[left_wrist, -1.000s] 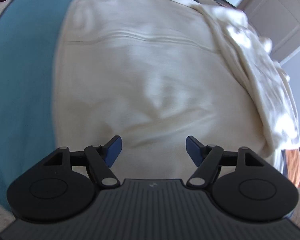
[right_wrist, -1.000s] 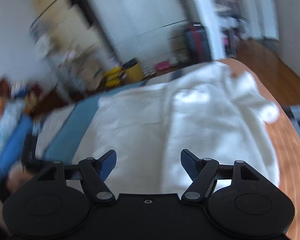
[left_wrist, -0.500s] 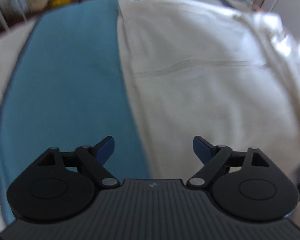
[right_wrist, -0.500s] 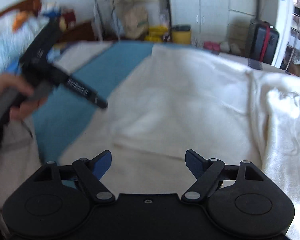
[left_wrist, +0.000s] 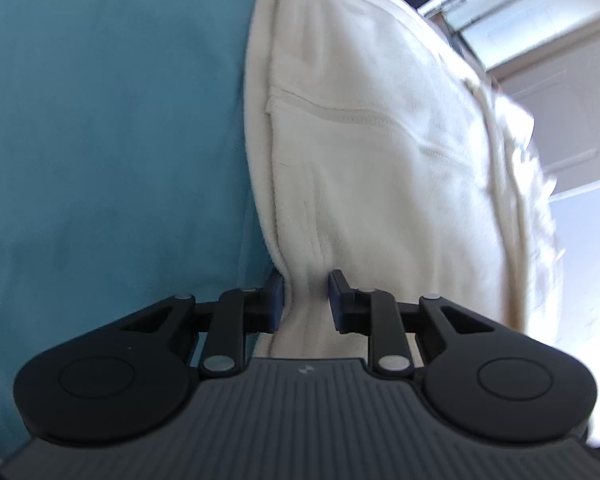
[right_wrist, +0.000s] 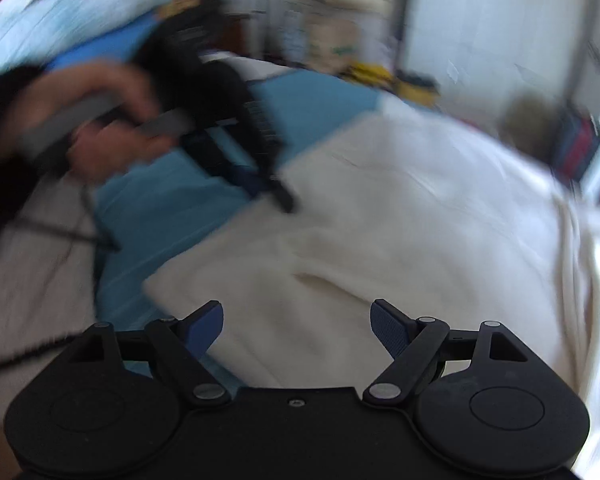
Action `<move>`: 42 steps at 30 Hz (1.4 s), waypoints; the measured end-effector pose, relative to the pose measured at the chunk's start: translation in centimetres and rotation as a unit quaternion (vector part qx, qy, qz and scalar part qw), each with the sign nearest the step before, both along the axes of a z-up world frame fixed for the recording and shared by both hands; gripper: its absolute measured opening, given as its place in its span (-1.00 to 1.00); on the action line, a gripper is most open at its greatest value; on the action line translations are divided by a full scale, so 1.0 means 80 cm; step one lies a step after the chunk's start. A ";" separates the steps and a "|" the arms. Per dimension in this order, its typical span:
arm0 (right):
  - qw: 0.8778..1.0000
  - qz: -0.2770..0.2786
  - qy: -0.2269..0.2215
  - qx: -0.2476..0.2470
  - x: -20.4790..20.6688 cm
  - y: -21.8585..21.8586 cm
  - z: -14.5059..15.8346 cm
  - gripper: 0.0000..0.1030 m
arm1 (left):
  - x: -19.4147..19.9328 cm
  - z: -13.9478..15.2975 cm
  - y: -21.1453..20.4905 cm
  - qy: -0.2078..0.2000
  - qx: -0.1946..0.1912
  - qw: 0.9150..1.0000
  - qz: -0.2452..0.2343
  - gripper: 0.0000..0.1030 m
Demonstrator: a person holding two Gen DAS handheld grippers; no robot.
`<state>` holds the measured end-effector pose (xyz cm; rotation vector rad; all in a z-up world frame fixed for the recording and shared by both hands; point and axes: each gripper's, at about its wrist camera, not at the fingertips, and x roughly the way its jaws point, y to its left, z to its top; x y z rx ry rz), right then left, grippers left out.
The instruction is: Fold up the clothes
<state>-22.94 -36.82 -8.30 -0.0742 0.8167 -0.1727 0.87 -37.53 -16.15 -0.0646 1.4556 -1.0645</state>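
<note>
A cream fleece garment point(left_wrist: 380, 140) lies spread on a teal sheet point(left_wrist: 120, 140). My left gripper point(left_wrist: 306, 300) sits at the garment's left edge, its jaws closing, with a bunched fold of the fabric pinched between the blue pads. In the right wrist view the same garment point(right_wrist: 400, 240) fills the middle, and a hand point(right_wrist: 100, 128) holds the left gripper point(right_wrist: 278, 192) down at the garment's far left edge. My right gripper point(right_wrist: 296, 320) stands open over the garment's near corner, nothing between its fingers.
A black and red suitcase point(right_wrist: 580, 144) and white cupboard doors point(left_wrist: 572, 120) stand beyond the bed. Yellow items point(right_wrist: 372, 72) sit on the floor at the back. A black cable point(right_wrist: 80, 236) trails over beige bedding point(right_wrist: 32, 280) at the left.
My left gripper moved to the garment's left edge and its jaws came together on the fabric. The right gripper swung lower and nearer the garment's front corner, still open.
</note>
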 end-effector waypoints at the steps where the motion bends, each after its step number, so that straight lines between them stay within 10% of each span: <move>1: 1.000 0.016 -0.005 -0.025 0.002 0.012 -0.003 0.64 | 0.004 0.000 0.001 0.016 -0.014 1.000 0.008 -0.56; 11: 0.991 0.062 0.042 -0.110 0.030 0.062 -0.063 0.52 | 0.009 0.009 -0.019 0.062 -0.075 0.995 0.000 -0.56; 15: 0.994 -0.002 0.037 -0.098 0.047 0.030 -0.046 -0.81 | 0.024 0.009 -0.009 0.084 -0.095 0.992 0.015 -0.56; 20: 0.986 -0.148 -0.069 -0.029 0.012 -0.056 0.018 -0.82 | 0.055 0.039 0.016 0.042 -0.137 0.988 0.059 -0.33; 22: 0.972 -0.213 -0.097 0.002 -0.012 -0.095 0.035 -0.81 | 0.067 0.045 0.028 0.028 -0.140 0.985 0.096 0.43; 23: 0.964 -0.243 -0.107 0.021 -0.025 -0.113 0.038 -0.82 | 0.072 0.042 0.034 0.026 -0.139 0.983 0.120 0.47; 28: 0.933 -0.317 -0.136 0.099 -0.069 -0.168 0.026 -0.82 | 0.077 0.008 0.023 0.083 -0.099 0.982 0.139 0.48; 36: 0.957 -0.258 -0.118 0.068 -0.032 -0.134 0.013 -0.82 | 0.107 -0.005 -0.072 0.046 -0.068 0.994 0.071 0.49; 42: 0.948 -0.297 -0.108 0.050 -0.040 -0.133 0.018 -0.84 | 0.112 -0.013 -0.084 0.035 -0.062 0.994 0.084 0.49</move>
